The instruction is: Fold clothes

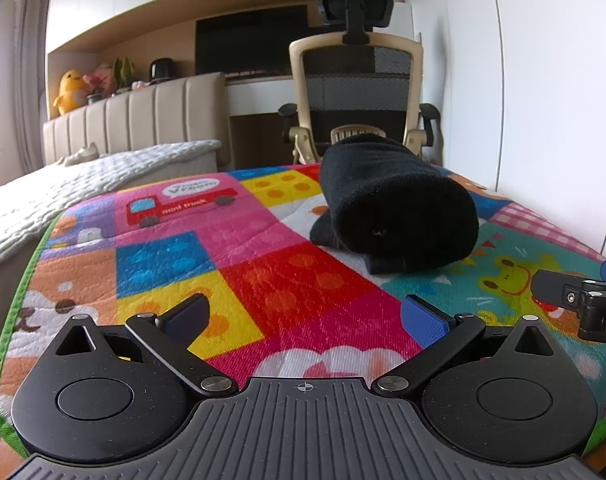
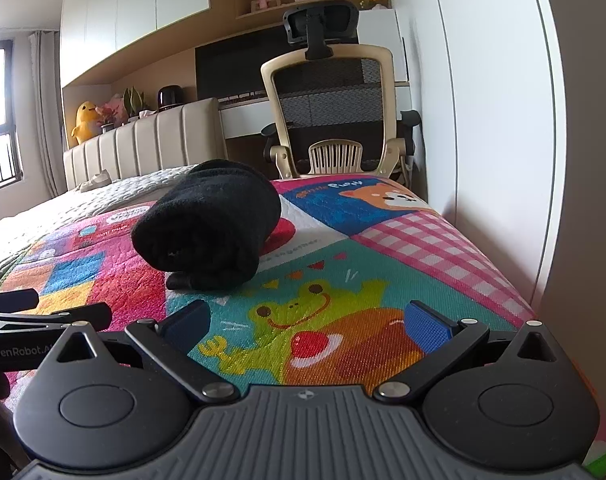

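A black garment point(image 1: 395, 204), folded into a thick roll, lies on the colourful play mat point(image 1: 263, 272) on the bed. It also shows in the right wrist view point(image 2: 209, 220). My left gripper point(image 1: 305, 316) is open and empty, a short way in front of the roll. My right gripper point(image 2: 309, 320) is open and empty, in front of the roll and to its right. The right gripper's tip shows at the right edge of the left wrist view point(image 1: 575, 296), and the left gripper shows at the left edge of the right wrist view point(image 2: 43, 312).
A white quilt point(image 1: 83, 184) covers the bed left of the mat. A beige headboard point(image 1: 143, 120) stands behind it. An office chair point(image 1: 355, 92) and desk stand beyond the mat's far edge. A white wardrobe wall point(image 2: 503, 120) runs along the right.
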`<control>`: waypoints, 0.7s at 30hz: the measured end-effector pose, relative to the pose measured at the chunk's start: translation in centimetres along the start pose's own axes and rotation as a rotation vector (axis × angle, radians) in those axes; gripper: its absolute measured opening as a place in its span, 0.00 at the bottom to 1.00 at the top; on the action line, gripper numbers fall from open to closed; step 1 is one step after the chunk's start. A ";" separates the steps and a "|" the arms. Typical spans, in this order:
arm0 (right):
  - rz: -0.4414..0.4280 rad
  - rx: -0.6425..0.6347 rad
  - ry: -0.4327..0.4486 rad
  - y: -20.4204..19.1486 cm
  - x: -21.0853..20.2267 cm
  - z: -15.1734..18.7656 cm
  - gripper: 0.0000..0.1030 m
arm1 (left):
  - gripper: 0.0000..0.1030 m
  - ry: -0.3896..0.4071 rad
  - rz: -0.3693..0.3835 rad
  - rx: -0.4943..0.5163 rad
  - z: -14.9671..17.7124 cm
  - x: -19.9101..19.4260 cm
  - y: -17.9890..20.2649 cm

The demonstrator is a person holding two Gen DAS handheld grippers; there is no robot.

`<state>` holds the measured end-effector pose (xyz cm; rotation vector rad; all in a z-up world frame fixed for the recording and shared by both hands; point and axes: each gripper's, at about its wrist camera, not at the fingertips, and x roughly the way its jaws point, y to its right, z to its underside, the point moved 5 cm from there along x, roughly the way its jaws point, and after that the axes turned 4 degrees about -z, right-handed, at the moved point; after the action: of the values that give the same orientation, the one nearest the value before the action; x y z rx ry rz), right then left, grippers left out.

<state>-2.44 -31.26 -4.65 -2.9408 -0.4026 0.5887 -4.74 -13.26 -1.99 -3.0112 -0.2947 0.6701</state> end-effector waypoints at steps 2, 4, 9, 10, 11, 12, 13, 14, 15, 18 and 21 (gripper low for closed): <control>-0.002 0.007 0.000 0.1 0.0 0.0 1.00 | 1.00 -0.005 0.004 -0.008 0.0 0.1 -0.1; -0.002 0.008 0.000 0.1 0.1 0.0 1.00 | 1.00 -0.009 0.009 -0.016 0.0 0.1 -0.2; 0.000 0.005 -0.004 0.0 0.1 0.1 1.00 | 1.00 -0.015 0.023 -0.037 0.0 0.2 -0.5; 0.001 0.004 -0.005 0.0 0.2 0.1 1.00 | 1.00 -0.016 0.026 -0.041 0.0 0.2 -0.5; 0.001 0.004 -0.006 0.0 0.1 0.1 1.00 | 1.00 -0.016 0.028 -0.045 0.0 0.2 -0.6; 0.001 0.004 -0.007 0.1 0.1 0.1 1.00 | 1.00 -0.017 0.029 -0.048 0.0 0.2 -0.6; 0.001 0.004 -0.007 0.0 0.2 0.1 1.00 | 1.00 -0.017 0.030 -0.050 0.0 0.2 -0.6; 0.001 0.004 -0.008 0.0 0.1 0.1 1.00 | 1.00 -0.018 0.031 -0.052 0.0 0.2 -0.7; 0.000 0.004 -0.009 0.1 0.1 0.1 1.00 | 1.00 -0.018 0.031 -0.052 0.0 0.2 -0.7; -0.001 0.005 -0.010 0.1 0.1 0.0 1.00 | 1.00 -0.018 0.031 -0.052 0.0 0.2 -0.6; -0.002 0.006 -0.010 0.1 0.1 0.0 1.00 | 1.00 -0.019 0.031 -0.053 0.0 0.2 -0.6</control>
<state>-2.33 -31.36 -4.74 -2.9324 -0.4045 0.6031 -4.68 -12.61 -2.02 -3.0675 -0.2706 0.7042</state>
